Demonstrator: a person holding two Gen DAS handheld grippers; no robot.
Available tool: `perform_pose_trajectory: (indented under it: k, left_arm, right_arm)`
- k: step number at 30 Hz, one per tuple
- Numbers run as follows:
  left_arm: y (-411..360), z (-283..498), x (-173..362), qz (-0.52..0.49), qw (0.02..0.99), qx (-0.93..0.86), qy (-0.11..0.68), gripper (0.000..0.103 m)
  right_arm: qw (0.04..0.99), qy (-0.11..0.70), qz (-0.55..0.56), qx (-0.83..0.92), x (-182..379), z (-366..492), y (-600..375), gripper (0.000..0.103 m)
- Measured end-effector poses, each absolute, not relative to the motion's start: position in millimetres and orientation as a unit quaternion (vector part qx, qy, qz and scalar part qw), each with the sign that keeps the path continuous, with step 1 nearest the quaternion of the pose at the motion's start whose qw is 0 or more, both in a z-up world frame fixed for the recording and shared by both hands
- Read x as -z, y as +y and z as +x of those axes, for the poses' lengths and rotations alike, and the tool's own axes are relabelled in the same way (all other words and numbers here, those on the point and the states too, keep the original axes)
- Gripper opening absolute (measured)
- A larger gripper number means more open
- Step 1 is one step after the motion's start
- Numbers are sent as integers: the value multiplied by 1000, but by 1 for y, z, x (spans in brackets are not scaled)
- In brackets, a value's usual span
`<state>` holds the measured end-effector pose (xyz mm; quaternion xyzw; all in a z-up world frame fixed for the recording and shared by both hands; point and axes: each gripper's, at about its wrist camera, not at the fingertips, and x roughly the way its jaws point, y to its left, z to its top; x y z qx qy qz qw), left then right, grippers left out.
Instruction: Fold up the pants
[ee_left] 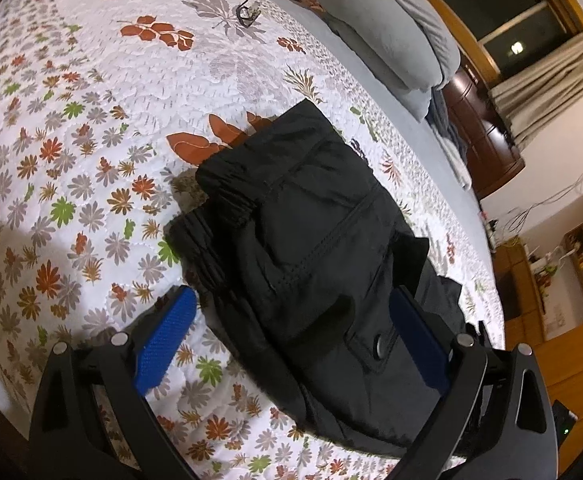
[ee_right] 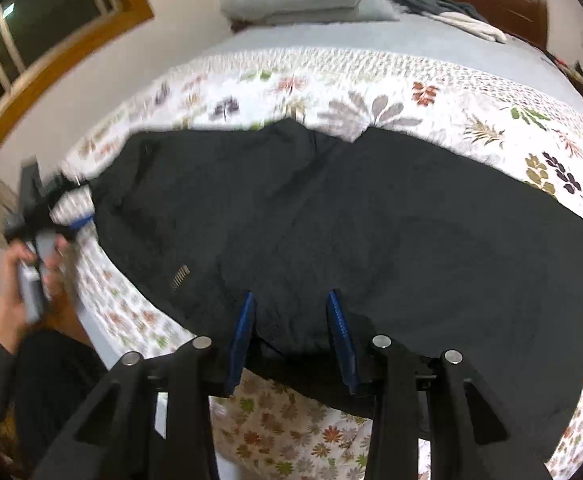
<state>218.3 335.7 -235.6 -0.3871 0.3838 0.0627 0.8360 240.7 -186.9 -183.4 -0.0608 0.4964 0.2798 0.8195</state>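
Likely a home bedroom: quilted floral bedspread, grey pillows, curtained window.

We see a big bed with a white quilt full of red, green and gray leaves. The black pants lie flat on the quilt. Past the pants, at the head of the bed, gray pillows sit in a pile. Also far from the pants, a pair of glasses rests on the quilt.
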Motion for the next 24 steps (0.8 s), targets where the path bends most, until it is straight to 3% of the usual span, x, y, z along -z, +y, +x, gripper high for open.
perform_pose_trajectory:
  k: [5,13,24]
  left_arm:
    - [335,224,236,-375,839,-67,389,97]
    - [340,220,241,-383,835,-64,390,97]
    - [330,224,242,-357,838,-82,404,97]
  right_arm:
    - [803,511,-81,-296,190,240,-183,39]
    - [753,530,-59,-386,123,296,-159,44]
    - [634,572,-111,-509,114,377,11,77]
